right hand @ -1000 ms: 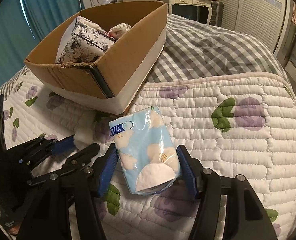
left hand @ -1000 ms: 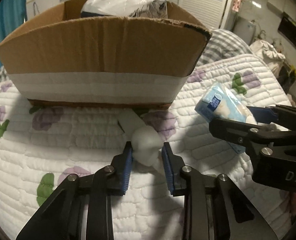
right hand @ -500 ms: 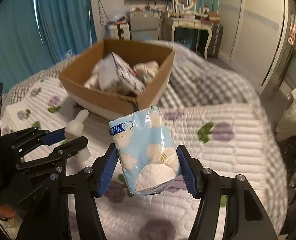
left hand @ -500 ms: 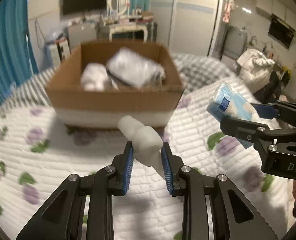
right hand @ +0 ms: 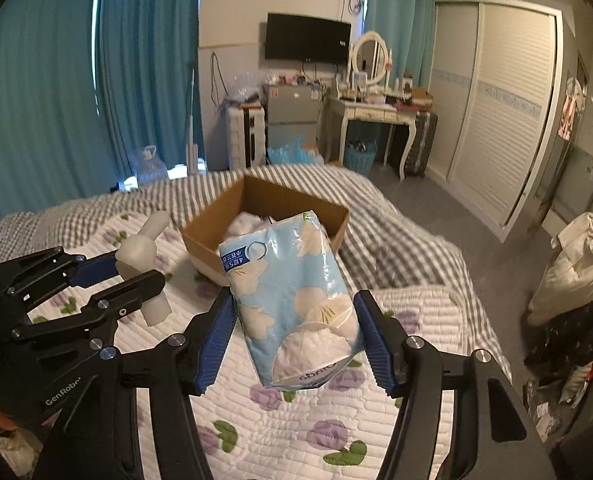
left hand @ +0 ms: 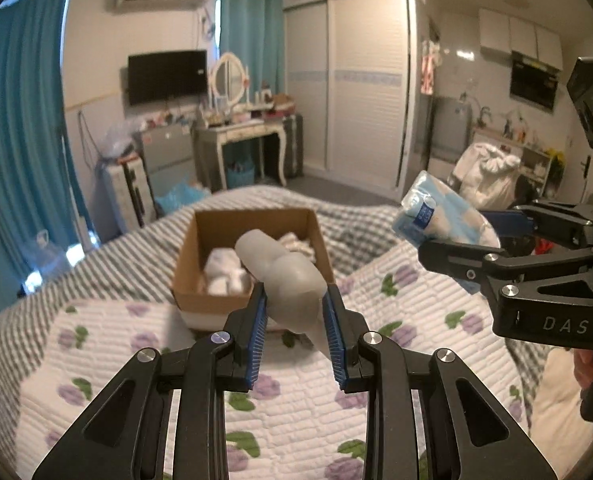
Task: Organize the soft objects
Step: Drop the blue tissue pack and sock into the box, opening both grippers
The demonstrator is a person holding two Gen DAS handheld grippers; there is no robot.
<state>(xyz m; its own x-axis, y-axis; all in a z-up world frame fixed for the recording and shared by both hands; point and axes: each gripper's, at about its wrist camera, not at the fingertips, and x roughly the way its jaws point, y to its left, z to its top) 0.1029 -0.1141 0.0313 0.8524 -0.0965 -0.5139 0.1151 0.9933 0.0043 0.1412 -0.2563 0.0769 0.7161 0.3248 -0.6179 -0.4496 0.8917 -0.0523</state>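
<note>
Once lifted well clear of the floral quilted bedspread point(left hand: 304, 396), both loads held shut-fast: pale lumpy soft toy point(left hand: 292, 280) in left gripper point(left hand: 296, 336), blue floral tissue pack point(right hand: 292, 300) in right gripper point(right hand: 296, 340), ready for the brown cardboard box point(right hand: 204, 236).

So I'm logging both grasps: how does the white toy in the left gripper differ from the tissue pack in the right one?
The white toy is plain, rounded and knobbly; the tissue pack is a blue printed, blocky plastic packet. The toy is slimmer, so the left gripper closes narrower than the right gripper on the wider pack. Both are held aloft above the quilt, short of the box.
</note>
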